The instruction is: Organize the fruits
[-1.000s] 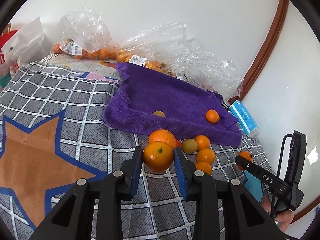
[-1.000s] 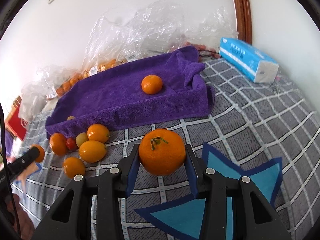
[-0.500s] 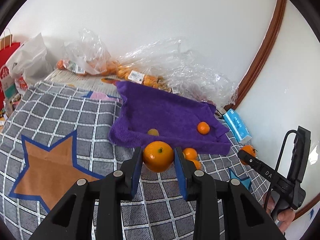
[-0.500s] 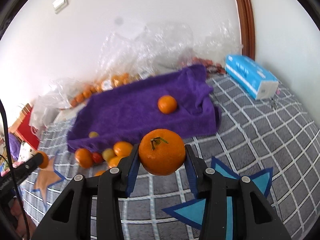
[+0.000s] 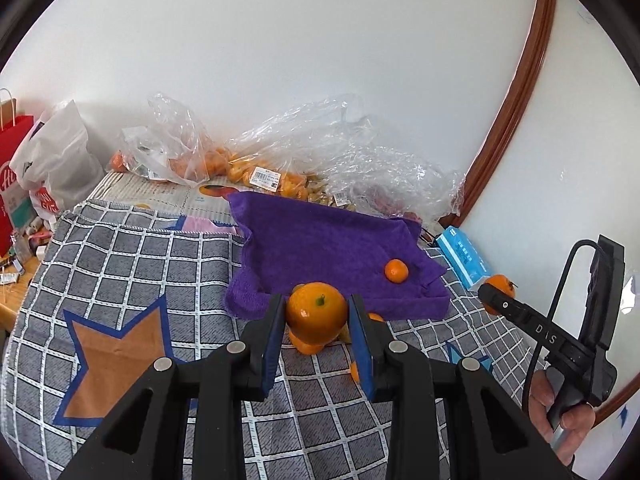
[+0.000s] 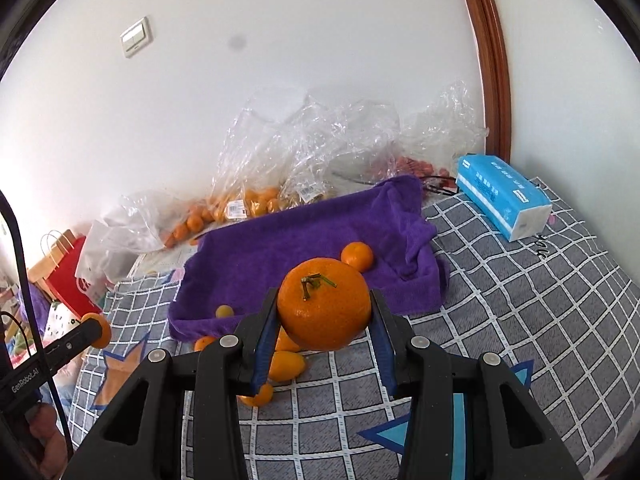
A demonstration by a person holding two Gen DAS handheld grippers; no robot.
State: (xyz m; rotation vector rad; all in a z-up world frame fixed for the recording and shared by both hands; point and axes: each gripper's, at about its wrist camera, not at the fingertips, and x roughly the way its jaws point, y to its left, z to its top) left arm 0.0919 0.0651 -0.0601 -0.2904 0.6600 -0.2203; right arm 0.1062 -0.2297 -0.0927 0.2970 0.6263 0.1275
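A small orange (image 5: 316, 312) is clamped between the blue pads of the left gripper (image 5: 317, 316), at the lower centre of the left wrist view, held clear above the checked cloth (image 5: 140, 264). A larger orange with a green stalk (image 6: 324, 308) is gripped in the same way by the right gripper (image 6: 325, 320), at the centre of the right wrist view.

Just behind both held fruits a purple towel (image 6: 304, 232) is spread, its edges turned up like a shallow tray. One mandarin (image 6: 357, 255) lies on it towards the right, and a small yellowish fruit (image 6: 224, 311) sits near its front left edge. Several loose small fruits (image 6: 285, 364) are seen on the cloth below the towel's front edge, partly hidden by the grippers.

Clear plastic bags (image 5: 320, 160) holding more oranges are piled against the white wall behind the towel. A blue tissue pack (image 6: 504, 200) lies at the right, and a red paper bag (image 5: 12, 168) stands at the far left. A hand (image 5: 560, 408) is visible at the lower right of the left wrist view.
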